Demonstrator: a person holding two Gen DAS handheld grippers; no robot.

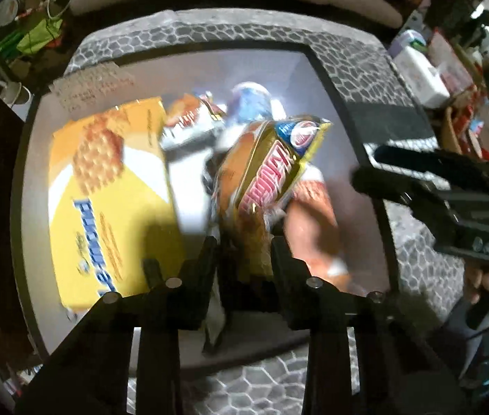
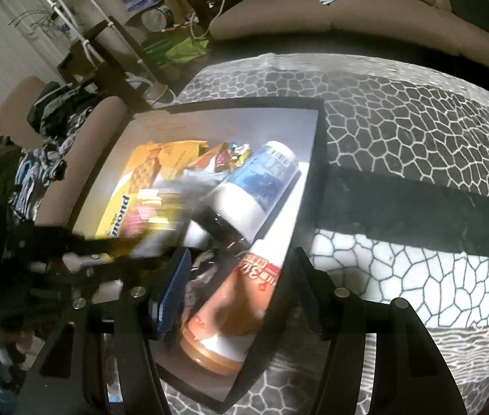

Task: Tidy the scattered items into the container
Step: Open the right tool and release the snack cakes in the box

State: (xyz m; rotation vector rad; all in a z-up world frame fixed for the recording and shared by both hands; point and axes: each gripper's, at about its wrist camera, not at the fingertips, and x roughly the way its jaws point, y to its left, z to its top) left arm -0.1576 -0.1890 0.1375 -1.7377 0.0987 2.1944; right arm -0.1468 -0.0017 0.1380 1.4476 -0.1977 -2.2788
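The container (image 1: 334, 79) is a black-rimmed box with a pale inside, on a patterned cloth. In the left wrist view my left gripper (image 1: 244, 252) is shut on a gold and red snack bag (image 1: 261, 176) and holds it over the box. A yellow biscuit box (image 1: 112, 200), a white bottle with a blue label (image 1: 254, 103) and an orange-lidded jar (image 1: 313, 221) lie inside. In the right wrist view my right gripper (image 2: 241, 269) is open and empty above the jar (image 2: 234, 311) and the box's right wall (image 2: 313, 159). The left gripper (image 2: 81, 245) with the blurred bag (image 2: 154, 221) shows at the left.
The box sits on a grey cracked-pattern cloth (image 2: 417, 138) with a black strip (image 2: 417, 207) across it. A beige sofa (image 2: 348, 10) runs along the back. Clutter stands at the left (image 2: 175, 45) and at the right (image 1: 434, 76). The right gripper (image 1: 452, 190) shows over the box's right rim.
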